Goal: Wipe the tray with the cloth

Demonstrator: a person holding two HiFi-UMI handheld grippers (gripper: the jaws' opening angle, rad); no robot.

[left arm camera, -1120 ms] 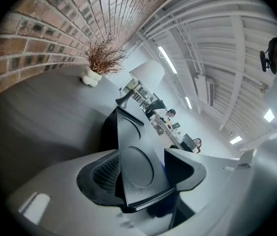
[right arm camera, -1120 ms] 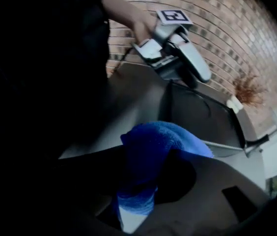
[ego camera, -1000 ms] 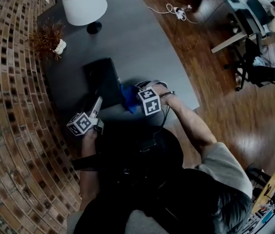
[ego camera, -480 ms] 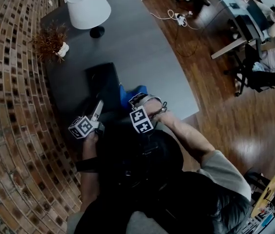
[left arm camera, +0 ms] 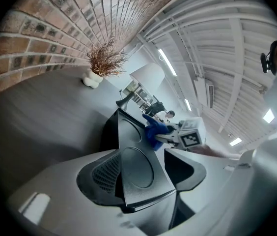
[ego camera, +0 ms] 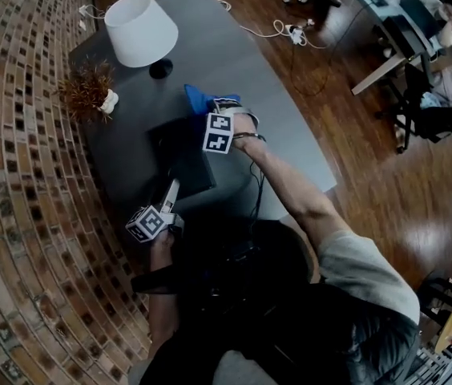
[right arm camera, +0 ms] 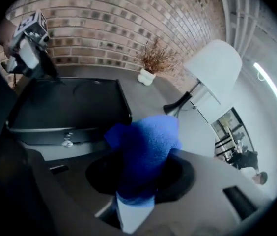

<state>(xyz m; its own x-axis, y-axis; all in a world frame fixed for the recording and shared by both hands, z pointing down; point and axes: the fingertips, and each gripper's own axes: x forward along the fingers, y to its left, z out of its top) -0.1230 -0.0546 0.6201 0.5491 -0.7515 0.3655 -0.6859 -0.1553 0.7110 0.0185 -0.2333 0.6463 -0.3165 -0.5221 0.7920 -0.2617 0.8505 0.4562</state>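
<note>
Tray [ego camera: 179,157], black and shallow, lies on the grey table [ego camera: 242,62] near the brick wall. Its near corner sits between the jaws of the left gripper [ego camera: 171,188], which stand fairly wide and clamp that corner. The right gripper [ego camera: 207,107] is at the tray's far side, its jaws narrow and pinching the bunched blue cloth [ego camera: 196,99]. The cloth hangs just past the tray's far edge, toward the white lamp [ego camera: 139,24]; whether it touches the tray cannot be told. A small dried plant [ego camera: 88,87] stands by the wall, well apart from both grippers.
</note>
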